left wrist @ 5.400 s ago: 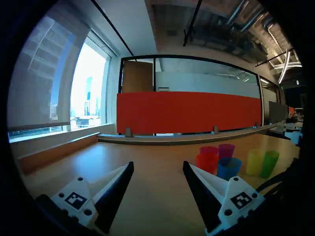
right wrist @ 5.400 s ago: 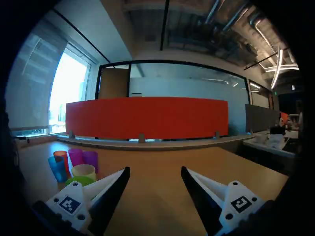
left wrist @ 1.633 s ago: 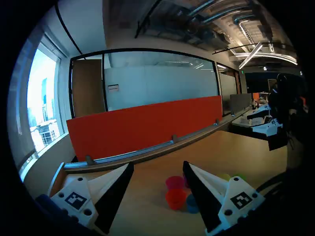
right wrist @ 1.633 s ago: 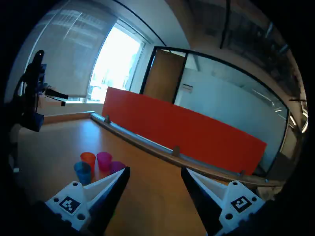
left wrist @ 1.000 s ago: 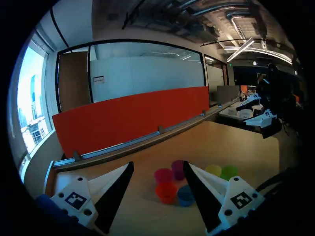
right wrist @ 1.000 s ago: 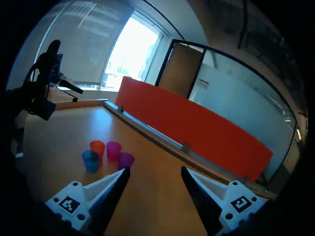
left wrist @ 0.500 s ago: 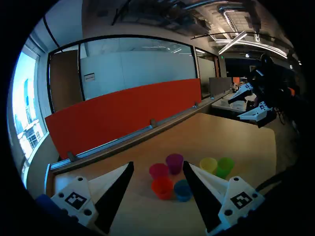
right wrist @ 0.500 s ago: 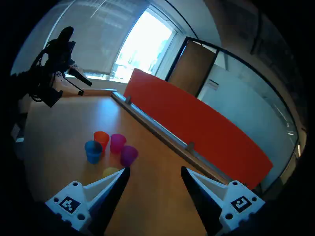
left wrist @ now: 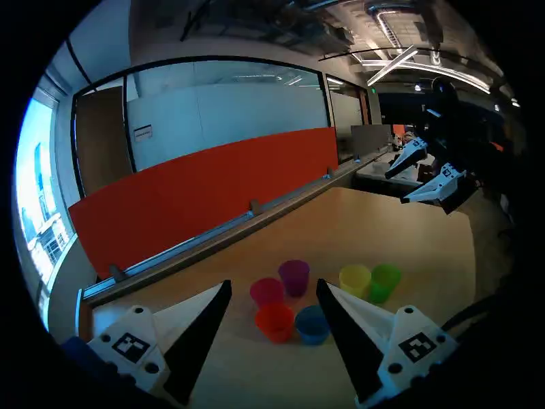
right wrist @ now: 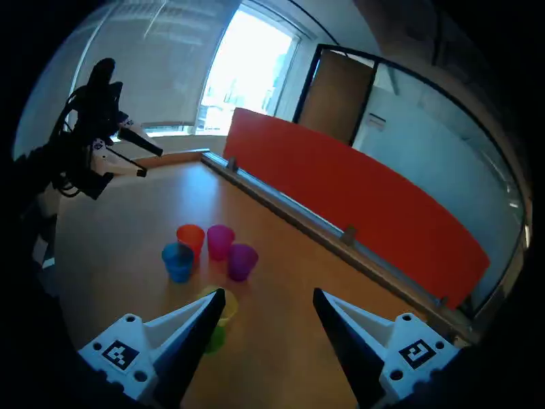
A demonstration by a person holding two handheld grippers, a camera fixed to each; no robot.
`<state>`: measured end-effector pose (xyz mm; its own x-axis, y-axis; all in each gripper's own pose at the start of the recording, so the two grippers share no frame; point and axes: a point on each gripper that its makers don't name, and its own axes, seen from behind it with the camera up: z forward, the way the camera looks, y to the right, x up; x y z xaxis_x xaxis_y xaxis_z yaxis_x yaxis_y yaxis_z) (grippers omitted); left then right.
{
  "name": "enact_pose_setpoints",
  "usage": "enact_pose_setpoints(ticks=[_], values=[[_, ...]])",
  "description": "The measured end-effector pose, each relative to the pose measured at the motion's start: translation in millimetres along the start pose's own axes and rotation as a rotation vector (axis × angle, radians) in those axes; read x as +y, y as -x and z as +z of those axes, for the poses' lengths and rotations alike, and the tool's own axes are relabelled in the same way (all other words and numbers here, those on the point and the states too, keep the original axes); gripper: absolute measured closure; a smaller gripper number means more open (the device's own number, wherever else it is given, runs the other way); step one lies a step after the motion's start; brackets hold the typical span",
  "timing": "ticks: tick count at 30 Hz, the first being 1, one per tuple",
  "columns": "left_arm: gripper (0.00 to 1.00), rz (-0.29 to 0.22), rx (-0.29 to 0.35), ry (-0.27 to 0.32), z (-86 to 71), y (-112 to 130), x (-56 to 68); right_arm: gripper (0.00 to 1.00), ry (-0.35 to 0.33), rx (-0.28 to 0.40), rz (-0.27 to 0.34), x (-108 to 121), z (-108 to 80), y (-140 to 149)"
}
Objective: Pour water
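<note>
Wooden table (left wrist: 409, 238) runs through an office, with a long orange partition (left wrist: 204, 184) standing along its far edge and a bright window (right wrist: 238, 75) off to one side. On the table stand six plastic cups, upright and close together. In my left gripper view the purple cup (left wrist: 294, 276) and pink cup (left wrist: 266, 292) are at the back. The orange cup (left wrist: 274, 322) and blue cup (left wrist: 313, 324) are just in front of them. The yellow cup (left wrist: 355, 279) and green cup (left wrist: 384, 281) stand side by side, a little apart to the right of those four.

I hold my left gripper (left wrist: 273, 282) above the table, short of the cups, its two fingers spread wide. The pink, orange and blue ones show in the gap beyond the fingers, and it touches none of them. My right gripper (right wrist: 268, 292) faces the same cluster from the other side, fingers parted just as wide. In the right gripper view the yellow cup and green cup are nearest, partly hidden behind one finger.

Each gripper also shows in the other's view, raised in the air well apart from the cups with its fingers apart. Whether any cup holds water I cannot tell
</note>
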<state>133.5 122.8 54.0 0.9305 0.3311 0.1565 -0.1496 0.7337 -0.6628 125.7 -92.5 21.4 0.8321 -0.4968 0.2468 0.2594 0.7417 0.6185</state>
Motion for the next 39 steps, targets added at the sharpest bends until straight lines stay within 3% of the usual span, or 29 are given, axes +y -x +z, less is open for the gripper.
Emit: enact_pose_setpoints(ticks=[8,14,39], values=[[0.08,-0.008,0.005,0.002,0.4,-2,-1.3,0.0,-0.021,0.005,0.125,-3,1.9,-2],[0.08,-0.005,-0.003,0.017,1.3,-1,1.3,0.0,-0.037,0.005,0.176,-7,2.8,-2],[0.08,0.008,-0.112,0.127,33.0,53,33.6,0.0,-0.106,-0.075,0.177,-32,23.8,45]])
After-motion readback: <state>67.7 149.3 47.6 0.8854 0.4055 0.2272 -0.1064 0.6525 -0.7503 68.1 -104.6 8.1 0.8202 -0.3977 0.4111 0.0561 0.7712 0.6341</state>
